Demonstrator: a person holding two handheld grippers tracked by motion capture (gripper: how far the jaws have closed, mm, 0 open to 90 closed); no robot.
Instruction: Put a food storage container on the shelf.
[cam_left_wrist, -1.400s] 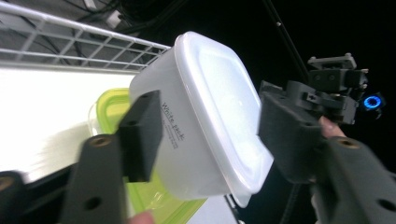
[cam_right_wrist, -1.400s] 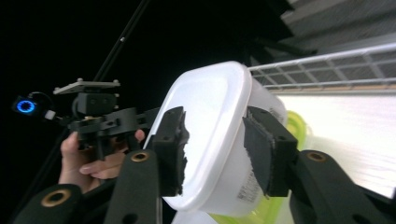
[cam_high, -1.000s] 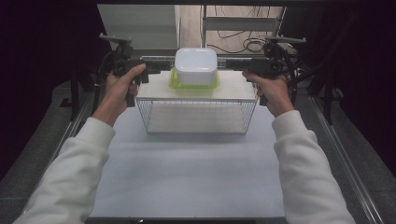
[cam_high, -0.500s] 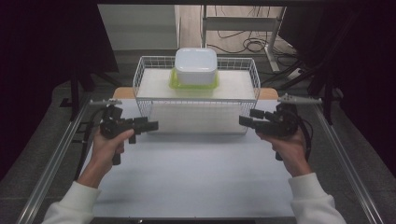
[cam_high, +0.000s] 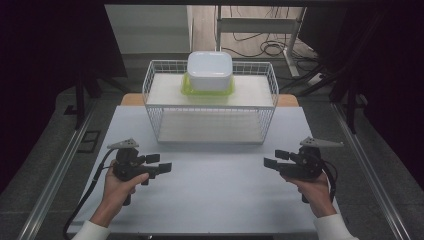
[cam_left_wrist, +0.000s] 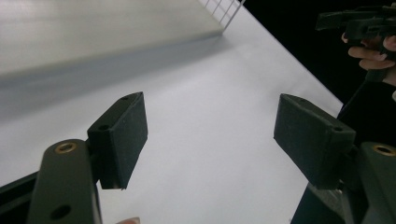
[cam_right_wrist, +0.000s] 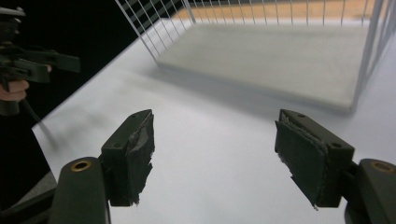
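A white wire rack (cam_high: 210, 119) stands at the back middle of the white table (cam_high: 215, 200). On its top shelf sits a white lidded box (cam_high: 210, 70) on a green base (cam_high: 186, 90). My left gripper (cam_high: 159, 165) is held low over the near left of the table, open with nothing between its pads (cam_left_wrist: 210, 121). My right gripper (cam_high: 273, 158) is at the near right, pointing inward. Its jaws have just been opening and stand wide with nothing between them (cam_right_wrist: 215, 140). Both grippers are well clear of the rack.
The rack's lower white shelf (cam_right_wrist: 280, 56) lies ahead in the right gripper view. Dark floor, metal rails (cam_high: 60, 165) and cables surround the table. Each gripper view catches the other gripper far off: the right gripper (cam_left_wrist: 359, 23), the left gripper (cam_right_wrist: 28, 60).
Both hands have left the rack's upper corners and come back and down to the near part of the table. The rack and box stay put.
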